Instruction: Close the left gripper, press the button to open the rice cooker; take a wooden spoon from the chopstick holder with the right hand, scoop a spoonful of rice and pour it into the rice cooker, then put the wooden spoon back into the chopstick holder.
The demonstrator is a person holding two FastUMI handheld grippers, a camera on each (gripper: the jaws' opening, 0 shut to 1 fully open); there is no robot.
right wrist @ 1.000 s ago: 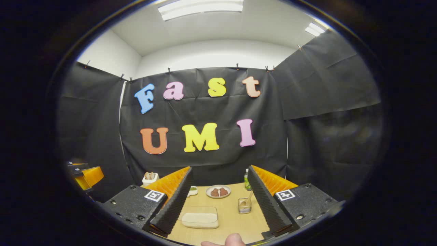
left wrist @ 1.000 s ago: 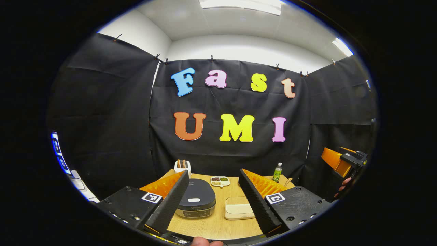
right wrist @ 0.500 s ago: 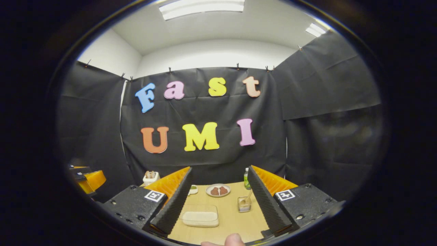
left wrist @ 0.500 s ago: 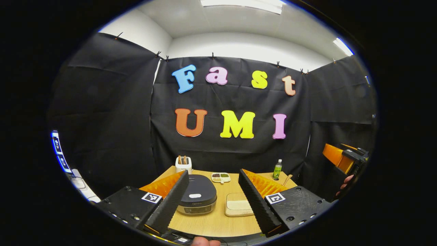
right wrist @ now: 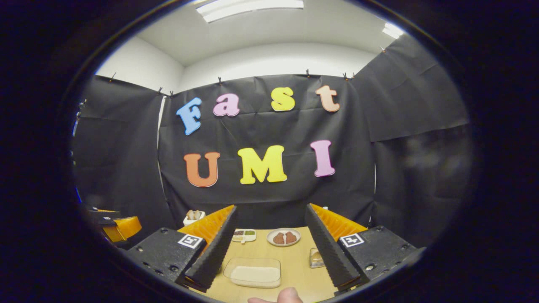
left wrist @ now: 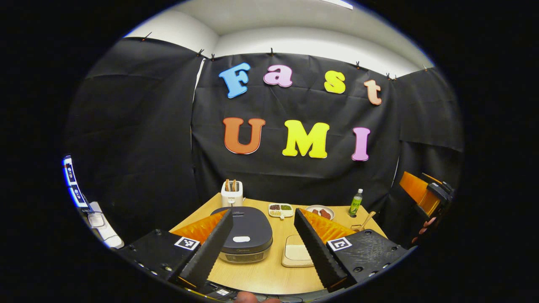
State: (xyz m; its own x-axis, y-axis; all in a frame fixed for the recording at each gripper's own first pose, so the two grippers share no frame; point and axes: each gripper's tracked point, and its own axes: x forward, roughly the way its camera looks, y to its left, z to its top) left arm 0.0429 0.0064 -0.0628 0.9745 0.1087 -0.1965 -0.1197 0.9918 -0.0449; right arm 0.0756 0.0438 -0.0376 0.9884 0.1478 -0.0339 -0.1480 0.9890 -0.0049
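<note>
Step in hand looks like the first: left hand-held gripper (left wrist: 263, 244) hangs above the near table (left wrist: 261, 275) edge, fingers spread wide, nothing between them. Rice cooker (left wrist: 246, 233) sits lid down at 11 o'clock of the fingertips, its pale button (left wrist: 241, 239) untouched. Next move calls for clenching the fingers, then descending onto the button. Right hand-held gripper (right wrist: 269, 248) is also released and empty, above the rice tray (right wrist: 253, 272). Chopstick holder (left wrist: 232, 194) with wooden handles stands behind the cooker. Cooker and holder labels too small to read.
</note>
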